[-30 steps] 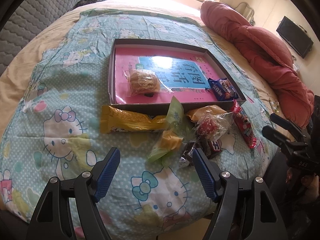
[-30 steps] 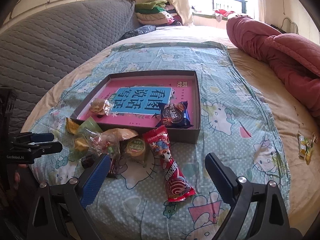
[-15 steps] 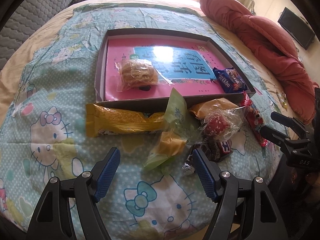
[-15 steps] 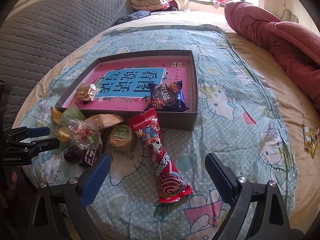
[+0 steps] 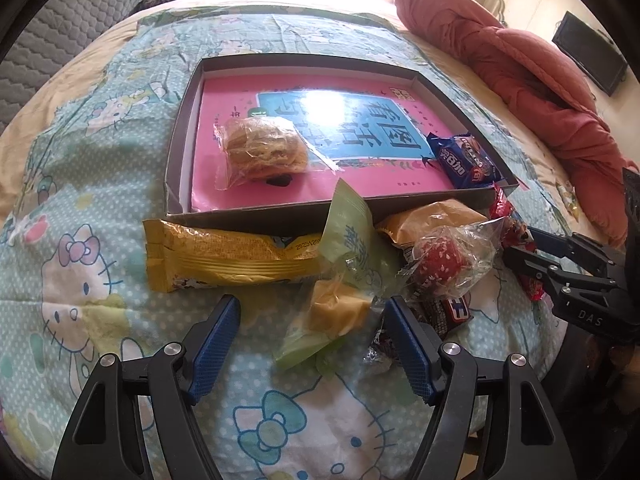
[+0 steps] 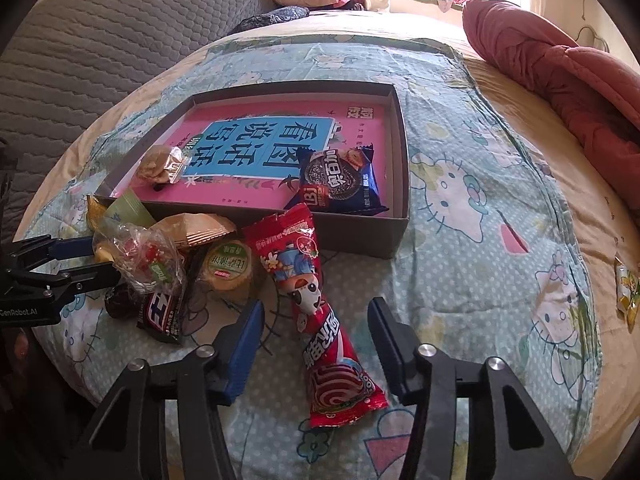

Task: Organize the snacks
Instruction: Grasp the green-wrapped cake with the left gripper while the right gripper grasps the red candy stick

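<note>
A shallow grey box (image 5: 176,152) (image 6: 402,152) with a pink liner lies on the cartoon-cat bedspread. It holds a clear-wrapped pastry (image 5: 260,152) and a blue cookie packet (image 6: 340,180). Loose snacks are piled before it. My left gripper (image 5: 312,336) is open, astride a green packet with a yellow cake (image 5: 332,312), not touching it. A yellow bar packet (image 5: 224,256) lies left of it. My right gripper (image 6: 318,340) hovers over a long red packet (image 6: 320,320). Its jaws are closing with the packet between them, pads still apart from it.
A clear-wrapped red ball (image 5: 444,260), an orange packet (image 5: 432,216), a round green-lidded cake (image 6: 228,268) and a dark chocolate bar (image 6: 160,312) crowd the pile. A red quilt (image 6: 560,80) lies right, a grey headboard (image 6: 100,40) left. A small yellow packet (image 6: 626,292) sits far right.
Both grippers have sunk closer to the snack pile. The right jaws have narrowed around the long red packet. The left jaws keep the same width.
</note>
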Demonstrator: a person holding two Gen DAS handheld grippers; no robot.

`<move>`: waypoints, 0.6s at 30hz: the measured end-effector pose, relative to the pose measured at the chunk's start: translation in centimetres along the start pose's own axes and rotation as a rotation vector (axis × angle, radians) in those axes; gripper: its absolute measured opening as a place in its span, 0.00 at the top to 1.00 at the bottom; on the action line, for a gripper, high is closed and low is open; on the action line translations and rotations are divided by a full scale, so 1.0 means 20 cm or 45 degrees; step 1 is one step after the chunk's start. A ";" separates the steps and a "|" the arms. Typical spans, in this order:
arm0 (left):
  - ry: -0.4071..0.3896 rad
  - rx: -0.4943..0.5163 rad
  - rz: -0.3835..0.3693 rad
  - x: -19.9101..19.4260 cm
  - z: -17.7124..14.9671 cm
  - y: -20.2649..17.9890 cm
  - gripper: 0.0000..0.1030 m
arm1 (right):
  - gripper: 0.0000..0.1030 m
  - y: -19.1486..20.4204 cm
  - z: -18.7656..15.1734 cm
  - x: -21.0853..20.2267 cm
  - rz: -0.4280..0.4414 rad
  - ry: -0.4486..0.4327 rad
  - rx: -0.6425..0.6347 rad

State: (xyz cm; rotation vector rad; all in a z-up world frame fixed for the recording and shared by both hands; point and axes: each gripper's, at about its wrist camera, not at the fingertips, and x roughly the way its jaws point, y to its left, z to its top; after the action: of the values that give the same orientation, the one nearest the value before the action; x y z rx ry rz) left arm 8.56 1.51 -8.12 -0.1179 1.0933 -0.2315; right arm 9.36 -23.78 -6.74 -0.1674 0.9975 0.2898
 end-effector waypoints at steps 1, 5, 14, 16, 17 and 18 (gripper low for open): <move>0.003 -0.004 -0.005 0.00 0.00 0.00 0.26 | 0.56 0.00 0.00 0.01 0.001 0.005 -0.006; -0.003 -0.011 -0.012 0.01 0.00 0.00 0.26 | 0.74 0.02 0.01 0.02 -0.002 0.010 -0.042; 0.004 -0.004 -0.028 0.03 0.01 0.00 0.41 | 0.83 0.03 0.01 0.00 0.056 -0.018 -0.043; 0.007 0.004 -0.041 0.03 0.01 -0.01 0.49 | 0.83 0.02 0.02 -0.01 0.062 -0.025 -0.031; 0.014 0.010 -0.054 0.04 0.01 -0.02 0.54 | 0.83 0.01 0.02 -0.01 0.068 -0.031 -0.026; 0.016 0.018 -0.053 0.04 0.01 -0.02 0.54 | 0.83 0.01 0.02 -0.02 0.075 -0.038 -0.022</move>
State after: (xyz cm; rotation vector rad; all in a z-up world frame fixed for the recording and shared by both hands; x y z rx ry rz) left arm 9.00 0.88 -8.59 -0.1264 1.1023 -0.2775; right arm 9.44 -23.50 -6.25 -0.1497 0.9718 0.3538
